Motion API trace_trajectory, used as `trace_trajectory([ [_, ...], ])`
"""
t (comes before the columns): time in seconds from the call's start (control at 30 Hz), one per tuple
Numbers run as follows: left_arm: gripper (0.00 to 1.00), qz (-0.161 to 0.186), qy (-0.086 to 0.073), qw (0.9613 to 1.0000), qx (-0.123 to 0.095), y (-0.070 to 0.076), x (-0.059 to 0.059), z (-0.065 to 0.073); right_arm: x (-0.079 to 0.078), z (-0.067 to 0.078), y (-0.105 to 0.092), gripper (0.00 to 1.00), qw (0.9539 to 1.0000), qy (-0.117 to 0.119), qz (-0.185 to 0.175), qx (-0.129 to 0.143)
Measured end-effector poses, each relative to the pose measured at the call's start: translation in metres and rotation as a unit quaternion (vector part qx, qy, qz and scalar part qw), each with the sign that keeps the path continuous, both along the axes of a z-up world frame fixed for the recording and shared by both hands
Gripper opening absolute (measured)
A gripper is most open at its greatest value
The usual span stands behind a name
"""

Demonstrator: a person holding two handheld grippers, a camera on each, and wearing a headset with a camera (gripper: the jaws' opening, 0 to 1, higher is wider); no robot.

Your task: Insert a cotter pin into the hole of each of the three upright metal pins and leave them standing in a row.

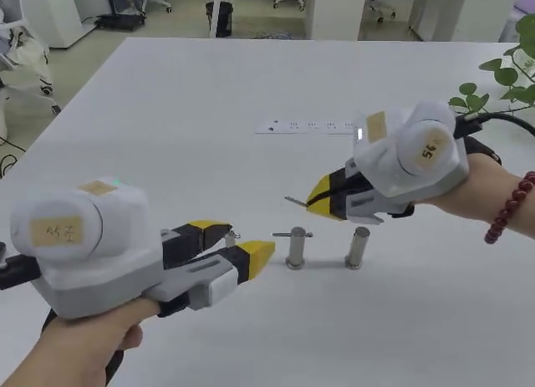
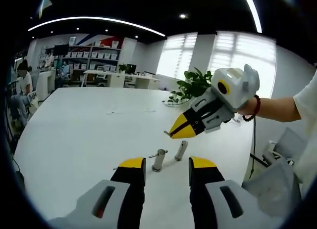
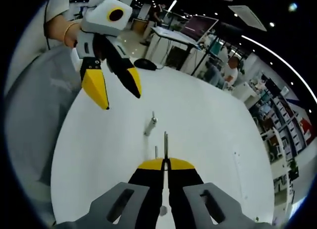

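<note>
Cotter pin (image 1: pixel 294 202), thin and silvery, juts from the closed right gripper (image 1: pixel 314 201).

Looking down on the bench (image 1: pixel 209 94) from head height; two low views facing each other, sharing the pins (image 2: pixel 159 160).

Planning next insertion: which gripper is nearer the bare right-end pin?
Right. The right gripper, shut on a cotter, hovers close above the pin; the left gripper is farther, beyond the cottered pin.
</note>
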State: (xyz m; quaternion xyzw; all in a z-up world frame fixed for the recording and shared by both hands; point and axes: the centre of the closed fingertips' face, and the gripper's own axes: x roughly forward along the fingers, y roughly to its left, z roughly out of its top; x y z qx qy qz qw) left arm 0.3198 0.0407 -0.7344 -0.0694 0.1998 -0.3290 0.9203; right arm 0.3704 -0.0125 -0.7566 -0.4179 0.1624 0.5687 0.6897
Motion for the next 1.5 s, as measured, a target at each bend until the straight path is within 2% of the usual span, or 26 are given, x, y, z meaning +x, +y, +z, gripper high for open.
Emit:
trace_trajectory([
  [0.3, 0.22, -0.013, 0.026, 0.9995, -0.013, -0.009, -0.007, -0.004, -0.03, -0.004, 0.013, 0.02, 0.9989, 0.0, 0.046, -0.006],
  [0.6, 0.15, -0.017, 0.047, 0.9981, -0.035, -0.015, -0.01, -0.007, -0.051, -0.006, 0.021, 0.02, 0.9964, -0.009, 0.082, -0.018],
  [0.7, 0.13, -0.019, 0.06, 0.9971, -0.044, -0.017, -0.012, -0.009, -0.057, -0.006, 0.024, 0.02, 0.9954, -0.013, 0.093, -0.019],
  [1.17, 0.06, -0.014, 0.081, 0.9952, -0.053, -0.017, -0.015, -0.016, -0.07, -0.007, 0.031, 0.02, 0.9938, -0.014, 0.109, -0.018],
  [1.5, 0.02, -0.006, 0.093, 0.993, -0.072, -0.017, -0.015, -0.018, -0.071, -0.001, 0.036, 0.02, 0.994, -0.021, 0.108, -0.006],
])
